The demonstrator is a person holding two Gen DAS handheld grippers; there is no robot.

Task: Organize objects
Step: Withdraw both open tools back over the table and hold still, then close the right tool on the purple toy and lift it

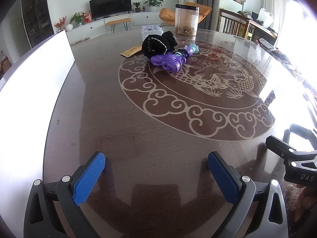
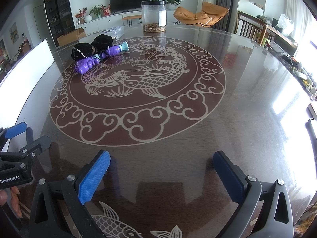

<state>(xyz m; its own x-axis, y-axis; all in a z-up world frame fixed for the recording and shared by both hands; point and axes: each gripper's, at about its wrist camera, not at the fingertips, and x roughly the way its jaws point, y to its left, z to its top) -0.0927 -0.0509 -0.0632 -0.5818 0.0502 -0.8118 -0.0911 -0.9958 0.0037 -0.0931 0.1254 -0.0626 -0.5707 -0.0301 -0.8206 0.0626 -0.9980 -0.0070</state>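
Observation:
A purple toy (image 1: 168, 60) with a light blue tip lies on the round dark table (image 1: 138, 138), against a black velvet pouch (image 1: 156, 43). Both also show in the right wrist view, the toy (image 2: 93, 61) and the pouch (image 2: 83, 51), at the far left of the table. A clear jar (image 1: 186, 20) with brown bits at its bottom stands at the far edge; it also shows in the right wrist view (image 2: 154, 16). My left gripper (image 1: 156, 160) is open and empty, low over the near table. My right gripper (image 2: 161, 157) is open and empty too, far from the objects.
A white board (image 1: 29, 91) stands along the table's left side. A white box (image 1: 151, 30) and a tan envelope (image 1: 131, 51) lie behind the pouch. Chairs and cluttered items (image 2: 287, 45) line the right edge.

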